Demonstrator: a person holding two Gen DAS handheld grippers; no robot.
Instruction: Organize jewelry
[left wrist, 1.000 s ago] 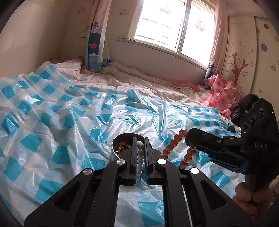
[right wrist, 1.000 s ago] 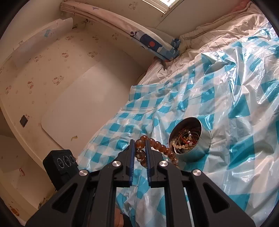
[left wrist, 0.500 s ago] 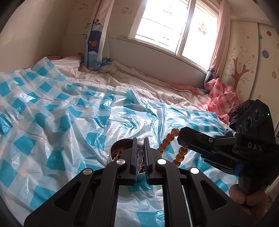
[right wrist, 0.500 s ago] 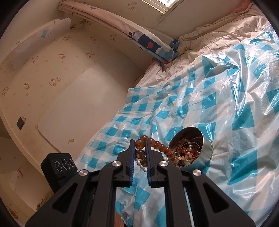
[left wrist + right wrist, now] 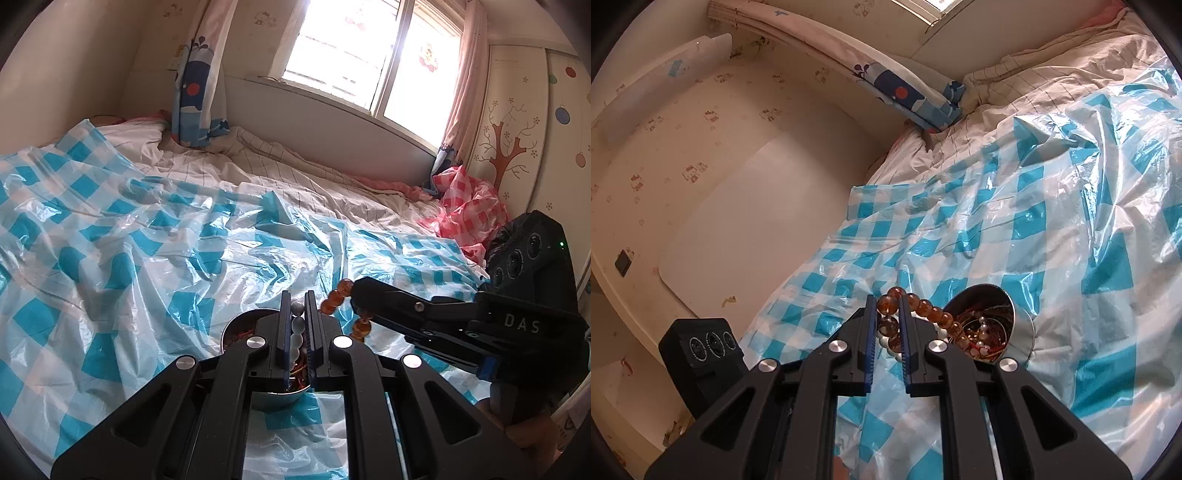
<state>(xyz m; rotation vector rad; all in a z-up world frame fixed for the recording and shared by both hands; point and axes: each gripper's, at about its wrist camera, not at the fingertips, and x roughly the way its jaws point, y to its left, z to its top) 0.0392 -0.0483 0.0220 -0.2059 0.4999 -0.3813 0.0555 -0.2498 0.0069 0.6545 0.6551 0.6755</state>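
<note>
My left gripper [image 5: 297, 300] is shut on a string of white beads [image 5: 297, 326], which hangs over a round metal bowl [image 5: 236, 325] full of mixed jewelry. Just right of it, my right gripper [image 5: 356, 293] comes in from the side, shut on an amber bead bracelet [image 5: 334, 297]. In the right wrist view the right gripper [image 5: 887, 301] pinches the amber bracelet [image 5: 925, 306], whose loop drapes toward the bowl [image 5: 1023, 332]. The white beads [image 5: 884, 341] show behind its fingers. The left gripper's black body [image 5: 701, 343] is at the lower left.
A crinkled blue-and-white checked plastic sheet [image 5: 129, 258] covers the bed. A pink checked bag [image 5: 469, 206] lies at the far right by the wardrobe. A window and curtain stand behind the bed. A white board [image 5: 738, 221] leans on the wall beside it.
Both grippers have moved together across the bed, still holding their bead strings. The bowl now sits right under the left gripper's fingers and closer to the right gripper.
</note>
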